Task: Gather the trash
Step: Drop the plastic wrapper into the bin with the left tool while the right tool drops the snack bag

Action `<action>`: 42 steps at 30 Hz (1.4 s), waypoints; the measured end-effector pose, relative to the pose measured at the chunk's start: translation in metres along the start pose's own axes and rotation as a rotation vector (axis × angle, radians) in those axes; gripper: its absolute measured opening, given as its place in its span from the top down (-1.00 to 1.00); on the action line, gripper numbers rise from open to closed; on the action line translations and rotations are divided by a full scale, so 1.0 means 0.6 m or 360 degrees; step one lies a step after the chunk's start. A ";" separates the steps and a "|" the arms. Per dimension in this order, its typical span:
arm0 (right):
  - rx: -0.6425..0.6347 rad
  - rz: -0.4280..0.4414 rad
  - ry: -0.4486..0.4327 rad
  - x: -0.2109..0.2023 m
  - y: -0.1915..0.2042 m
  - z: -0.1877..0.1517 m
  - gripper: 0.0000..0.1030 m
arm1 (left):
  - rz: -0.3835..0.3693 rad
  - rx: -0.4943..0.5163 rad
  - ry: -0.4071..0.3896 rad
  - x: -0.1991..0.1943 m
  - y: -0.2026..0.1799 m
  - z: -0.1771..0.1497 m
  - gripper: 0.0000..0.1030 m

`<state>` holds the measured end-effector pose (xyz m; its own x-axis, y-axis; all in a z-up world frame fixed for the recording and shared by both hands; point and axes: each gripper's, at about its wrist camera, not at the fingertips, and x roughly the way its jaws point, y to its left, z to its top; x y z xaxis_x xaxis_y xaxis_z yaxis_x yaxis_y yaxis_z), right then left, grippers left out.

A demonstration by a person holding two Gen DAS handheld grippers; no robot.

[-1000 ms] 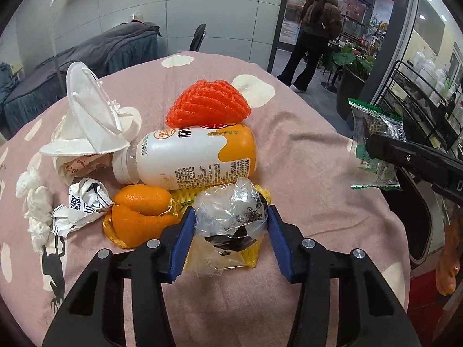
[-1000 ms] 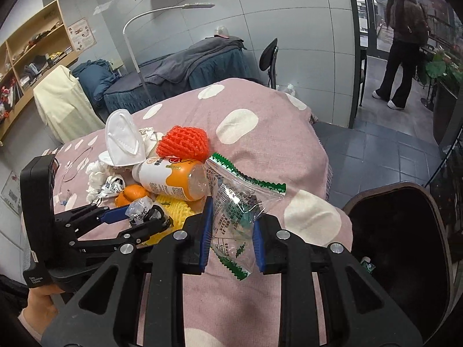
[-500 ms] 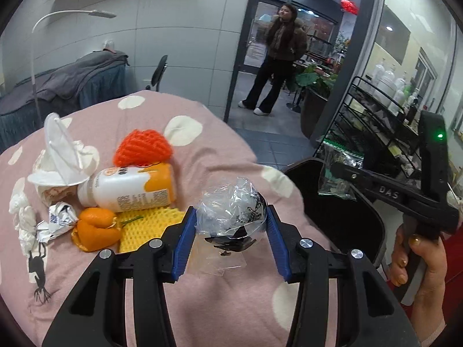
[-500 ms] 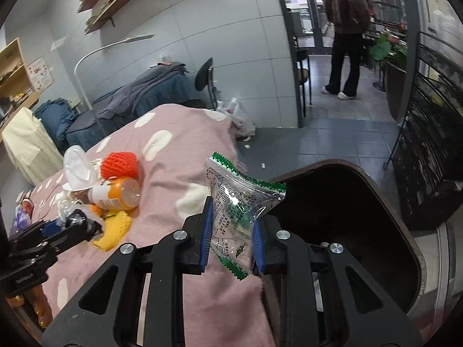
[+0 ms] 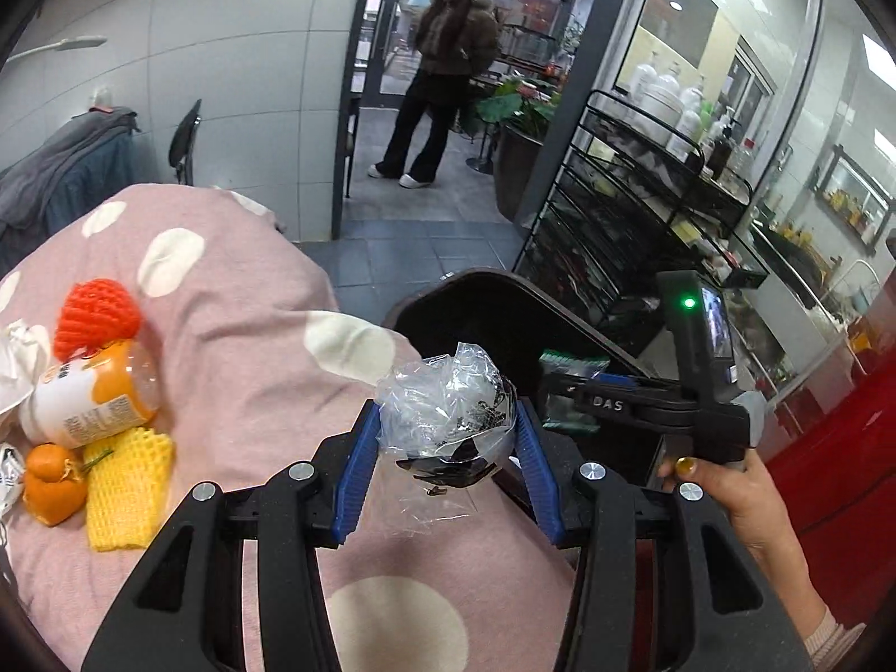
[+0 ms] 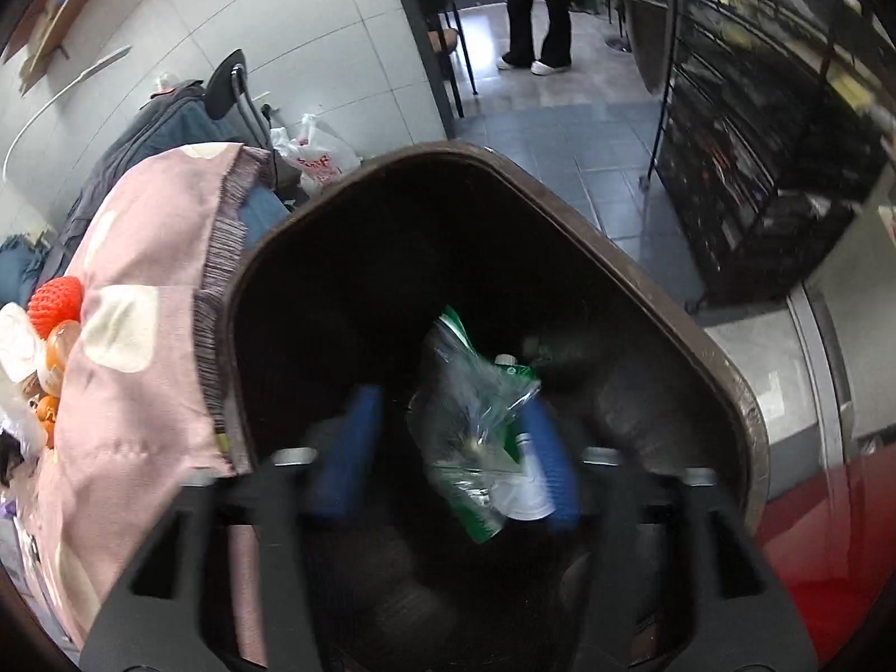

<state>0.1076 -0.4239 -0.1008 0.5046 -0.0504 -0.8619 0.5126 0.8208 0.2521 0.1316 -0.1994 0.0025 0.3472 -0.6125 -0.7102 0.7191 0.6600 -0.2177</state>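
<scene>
My left gripper (image 5: 447,420) is shut on a crumpled lump of clear plastic (image 5: 442,395), held above the pink spotted cloth (image 5: 252,369) near the dark brown bin (image 5: 476,308). My right gripper (image 6: 451,409) points down into the bin (image 6: 560,207). Its jaws are opening, and the clear green-edged wrapper (image 6: 476,420) hangs loose between them, against the right finger only, with the left pad apart from it. On the cloth lie an orange-and-white bottle (image 5: 89,392), a red foam net (image 5: 95,316), a yellow foam net (image 5: 126,487) and an orange (image 5: 53,481).
A person (image 5: 442,84) stands in the doorway beyond the table. A black wire rack (image 5: 644,196) with bottles stands right of the bin. A white plastic bag (image 6: 316,154) lies on the tiled floor behind the bin. A hand (image 5: 728,493) holds the right gripper.
Both grippers moved from the trash pile to the bin. The right gripper tipped down into it and spread its jaws, freeing the wrapper. The left still grips the plastic.
</scene>
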 end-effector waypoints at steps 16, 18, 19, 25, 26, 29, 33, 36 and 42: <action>0.0032 -0.0101 -0.0223 -0.115 -0.053 -0.047 -0.46 | -0.0161 0.0079 0.0294 0.140 -0.071 0.048 0.09; 0.0032 -0.0125 -0.0229 -0.130 -0.057 -0.054 -0.47 | -0.0127 0.0111 0.0331 0.164 -0.083 0.054 0.09; 0.0031 -0.0139 -0.0235 -0.134 -0.060 -0.055 -0.47 | -0.0137 0.0104 0.0360 0.176 -0.086 0.055 0.09; 0.0052 -0.0239 -0.0272 -0.159 -0.087 -0.064 -0.50 | -0.0162 0.0058 0.0517 0.237 -0.091 0.054 0.09; 0.0061 -0.0252 -0.0275 -0.161 -0.092 -0.065 -0.55 | -0.0150 0.0063 0.0532 0.245 -0.092 0.051 0.09; 0.0097 -0.0270 -0.0293 -0.170 -0.107 -0.068 -0.59 | -0.0158 0.0040 0.0618 0.272 -0.094 0.047 0.09; 0.0104 -0.0278 -0.0280 -0.174 -0.115 -0.073 -0.59 | -0.0120 0.0058 0.0705 0.300 -0.098 0.041 0.08; 0.0114 -0.0281 -0.0275 -0.174 -0.116 -0.073 -0.59 | -0.0091 0.0102 0.0741 0.310 -0.104 0.041 0.02; 0.0137 -0.0290 -0.0275 -0.175 -0.124 -0.073 -0.60 | -0.0101 0.0103 0.0725 0.309 -0.108 0.044 -0.54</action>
<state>-0.0138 -0.4547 -0.0485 0.5056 -0.2955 -0.8106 0.6594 0.7382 0.1421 0.1657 -0.3673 -0.0975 0.0119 -0.3874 -0.9218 0.7716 0.5900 -0.2380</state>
